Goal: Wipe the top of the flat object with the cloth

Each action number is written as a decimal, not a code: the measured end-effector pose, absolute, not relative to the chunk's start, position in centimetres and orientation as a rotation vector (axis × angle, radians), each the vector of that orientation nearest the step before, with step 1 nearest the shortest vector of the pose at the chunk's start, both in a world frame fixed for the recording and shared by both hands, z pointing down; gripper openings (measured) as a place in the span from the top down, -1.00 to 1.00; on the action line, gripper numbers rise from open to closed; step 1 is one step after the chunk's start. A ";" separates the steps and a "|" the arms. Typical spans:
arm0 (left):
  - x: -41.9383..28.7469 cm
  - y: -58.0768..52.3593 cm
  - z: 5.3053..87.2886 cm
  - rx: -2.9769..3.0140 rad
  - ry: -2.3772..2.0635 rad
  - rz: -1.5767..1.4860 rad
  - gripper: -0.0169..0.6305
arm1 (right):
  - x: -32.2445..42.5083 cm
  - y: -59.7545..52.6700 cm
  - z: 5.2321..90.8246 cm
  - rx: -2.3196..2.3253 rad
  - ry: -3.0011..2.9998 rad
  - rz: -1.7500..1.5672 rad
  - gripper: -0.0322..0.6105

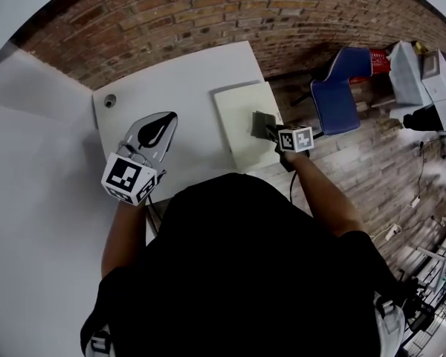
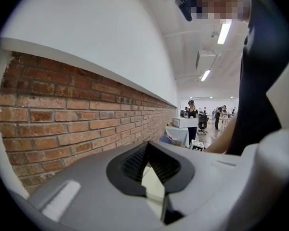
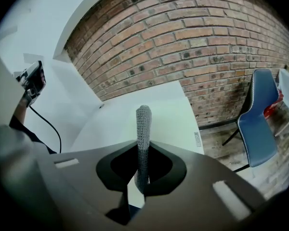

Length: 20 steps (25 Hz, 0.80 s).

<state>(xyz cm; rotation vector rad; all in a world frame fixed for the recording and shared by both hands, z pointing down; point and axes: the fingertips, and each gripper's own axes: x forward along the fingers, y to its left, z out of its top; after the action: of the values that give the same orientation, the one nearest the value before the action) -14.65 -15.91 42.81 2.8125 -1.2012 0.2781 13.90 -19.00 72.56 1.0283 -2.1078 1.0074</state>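
A flat cream board (image 1: 241, 129) lies on the right part of the white table (image 1: 186, 80). My right gripper (image 1: 264, 129) hovers over the board's right side, shut on a grey knitted cloth (image 1: 259, 122). In the right gripper view the cloth (image 3: 143, 124) sticks up in a narrow fold between the jaws of the right gripper (image 3: 142, 148), with the pale board (image 3: 176, 121) beyond it. My left gripper (image 1: 169, 118) is held above the table's left half, away from the board, jaws together and empty. The left gripper (image 2: 147, 147) points along a brick wall.
A brick wall (image 1: 208, 13) runs behind the table. A blue chair (image 1: 340, 88) stands right of the table on the brick-patterned floor, with white equipment (image 1: 420, 76) further right. A round cable hole (image 1: 109, 101) sits near the table's back left corner. People (image 2: 191, 114) stand far off.
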 end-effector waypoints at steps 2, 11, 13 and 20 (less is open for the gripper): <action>-14.9 -15.8 42.6 2.813 -1.206 0.279 0.94 | 13.1 -18.6 72.6 1.005 -2.115 1.009 0.87; -15.2 -14.9 42.5 2.816 -1.214 0.287 0.94 | 9.3 -15.6 73.8 0.882 -2.141 1.024 0.87; -15.3 -14.7 42.5 2.809 -1.218 0.286 0.94 | 8.9 -15.3 73.8 0.873 -2.149 1.036 0.87; -15.0 -14.1 42.3 2.807 -1.219 0.278 0.94 | 7.4 -13.9 74.0 0.818 -2.178 1.066 0.87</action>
<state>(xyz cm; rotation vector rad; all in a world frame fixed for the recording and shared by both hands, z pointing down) -14.97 -14.13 42.30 2.8072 -1.2186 0.2778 7.42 -13.93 74.04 0.8176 -2.1785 1.0665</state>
